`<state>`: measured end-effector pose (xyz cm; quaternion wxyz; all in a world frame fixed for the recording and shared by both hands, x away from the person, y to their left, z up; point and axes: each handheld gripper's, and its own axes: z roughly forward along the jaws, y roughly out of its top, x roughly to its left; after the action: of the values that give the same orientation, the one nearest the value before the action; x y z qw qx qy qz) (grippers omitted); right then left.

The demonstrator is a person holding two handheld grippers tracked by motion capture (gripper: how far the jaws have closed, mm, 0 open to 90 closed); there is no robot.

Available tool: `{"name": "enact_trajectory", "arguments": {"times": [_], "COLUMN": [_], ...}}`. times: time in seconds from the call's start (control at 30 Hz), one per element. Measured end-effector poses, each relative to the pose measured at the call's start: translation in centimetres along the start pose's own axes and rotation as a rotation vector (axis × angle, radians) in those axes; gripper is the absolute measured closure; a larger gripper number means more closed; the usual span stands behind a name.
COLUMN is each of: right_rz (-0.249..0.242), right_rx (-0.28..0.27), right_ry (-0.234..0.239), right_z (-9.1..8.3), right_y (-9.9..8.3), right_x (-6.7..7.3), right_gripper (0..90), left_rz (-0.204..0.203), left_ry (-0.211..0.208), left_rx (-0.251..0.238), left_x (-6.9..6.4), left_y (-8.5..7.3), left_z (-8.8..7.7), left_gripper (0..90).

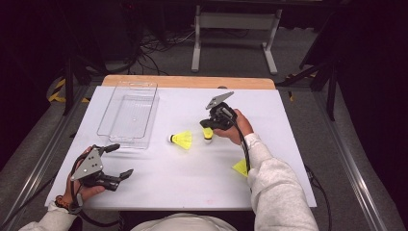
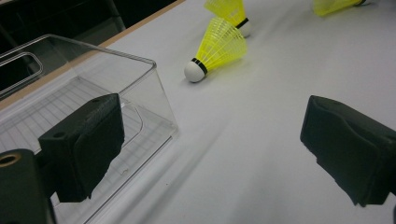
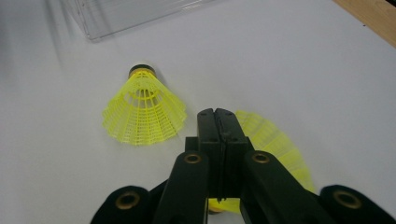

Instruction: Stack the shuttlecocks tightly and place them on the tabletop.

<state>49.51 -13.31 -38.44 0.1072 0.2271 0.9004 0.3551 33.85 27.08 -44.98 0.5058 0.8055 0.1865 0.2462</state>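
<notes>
My right gripper (image 1: 210, 126) is shut on the skirt of a yellow shuttlecock (image 1: 207, 134), which hangs cork-down just above the white table mid-right. In the right gripper view the jaws (image 3: 217, 114) are pressed together on that skirt (image 3: 275, 140). A second yellow shuttlecock (image 1: 182, 139) lies on its side just to the left, also seen as the near shuttlecock (image 2: 217, 49) and the fanned-out one (image 3: 142, 112). A third shuttlecock (image 1: 241, 167) lies beside the right sleeve. My left gripper (image 1: 122, 160) rests open at the front left, nothing between its pads (image 2: 93, 140).
A clear plastic box (image 1: 127, 113) stands empty at the back left, its near corner (image 2: 154, 79) close to my left gripper. The white board (image 1: 192, 183) covers the table; a wooden edge (image 1: 192, 82) runs along the back.
</notes>
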Motion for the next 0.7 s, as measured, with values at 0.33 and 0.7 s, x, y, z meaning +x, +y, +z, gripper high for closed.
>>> {"name": "enact_trajectory", "arguments": {"times": [0.33, 0.7], "right_rz": [-0.043, -0.073], "right_rx": [-0.014, -0.045], "right_ry": [0.004, 0.014], "right_z": [-0.5, -0.2], "right_y": [0.6, 1.1], "right_x": [1.2, 2.3], "right_gripper": [90.0, 90.0], "left_rz": [0.004, 0.006], "left_ry": [-0.004, 0.000], "left_rx": [0.004, -0.004], "left_x": [0.0, 0.1], "left_y": [0.0, 0.0], "left_z": [0.1, 0.0], "left_gripper": [7.4, 7.4]}}
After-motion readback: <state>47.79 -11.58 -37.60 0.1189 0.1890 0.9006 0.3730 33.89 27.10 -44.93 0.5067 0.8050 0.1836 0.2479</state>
